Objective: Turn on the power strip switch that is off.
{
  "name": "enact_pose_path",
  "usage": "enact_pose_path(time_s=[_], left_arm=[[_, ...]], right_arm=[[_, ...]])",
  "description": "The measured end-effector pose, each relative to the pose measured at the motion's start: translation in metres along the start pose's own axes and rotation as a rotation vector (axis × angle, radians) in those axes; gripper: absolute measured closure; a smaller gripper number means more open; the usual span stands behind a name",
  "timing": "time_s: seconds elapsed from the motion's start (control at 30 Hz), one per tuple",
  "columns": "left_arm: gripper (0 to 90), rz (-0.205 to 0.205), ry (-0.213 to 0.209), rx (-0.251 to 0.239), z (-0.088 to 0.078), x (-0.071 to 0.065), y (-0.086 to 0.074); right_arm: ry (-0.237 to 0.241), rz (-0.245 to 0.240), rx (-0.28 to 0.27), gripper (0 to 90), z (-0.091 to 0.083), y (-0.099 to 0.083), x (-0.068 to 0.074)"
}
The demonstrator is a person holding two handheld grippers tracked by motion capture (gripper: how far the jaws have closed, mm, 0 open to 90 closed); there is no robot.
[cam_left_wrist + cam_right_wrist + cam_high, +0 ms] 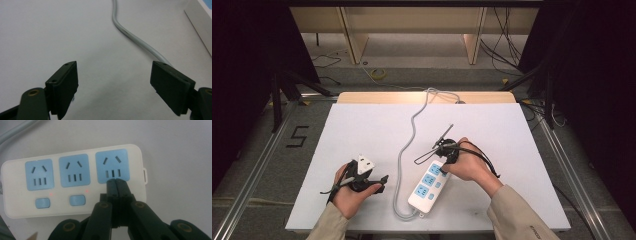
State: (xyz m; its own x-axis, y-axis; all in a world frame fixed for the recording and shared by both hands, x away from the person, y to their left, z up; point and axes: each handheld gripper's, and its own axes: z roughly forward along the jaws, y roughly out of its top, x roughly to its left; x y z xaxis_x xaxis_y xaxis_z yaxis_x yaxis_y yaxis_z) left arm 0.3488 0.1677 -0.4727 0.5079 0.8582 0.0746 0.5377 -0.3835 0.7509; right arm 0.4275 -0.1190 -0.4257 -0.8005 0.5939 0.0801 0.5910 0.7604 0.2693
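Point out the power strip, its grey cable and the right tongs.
power strip (75, 205): right gripper view, white face.
grey cable (135, 37): left gripper view, mid-run on the table.
right tongs (116, 183): right gripper view, shut tips.

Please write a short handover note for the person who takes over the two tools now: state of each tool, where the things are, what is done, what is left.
Left tool: open, nothing between its pads, resting on the white table left of the grey cable.
Right tool: shut, tips over the power strip, by the end socket where a third switch would sit.
Two red lights glow beside the two blue switches. No plug is in any socket.
Left, probably: finish pressing that last switch, then draw the tool back.
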Motion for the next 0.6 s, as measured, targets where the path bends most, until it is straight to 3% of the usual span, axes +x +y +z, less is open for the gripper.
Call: enact_pose_path(time_s=[0.6], left_arm=[[22.1,0.000,-0.001,-0.001,-0.0002,-0.0002,0.0001]], right_arm=[[-0.008,0.006,0.005,90.0,0.0015,0.0011,0.0012]])
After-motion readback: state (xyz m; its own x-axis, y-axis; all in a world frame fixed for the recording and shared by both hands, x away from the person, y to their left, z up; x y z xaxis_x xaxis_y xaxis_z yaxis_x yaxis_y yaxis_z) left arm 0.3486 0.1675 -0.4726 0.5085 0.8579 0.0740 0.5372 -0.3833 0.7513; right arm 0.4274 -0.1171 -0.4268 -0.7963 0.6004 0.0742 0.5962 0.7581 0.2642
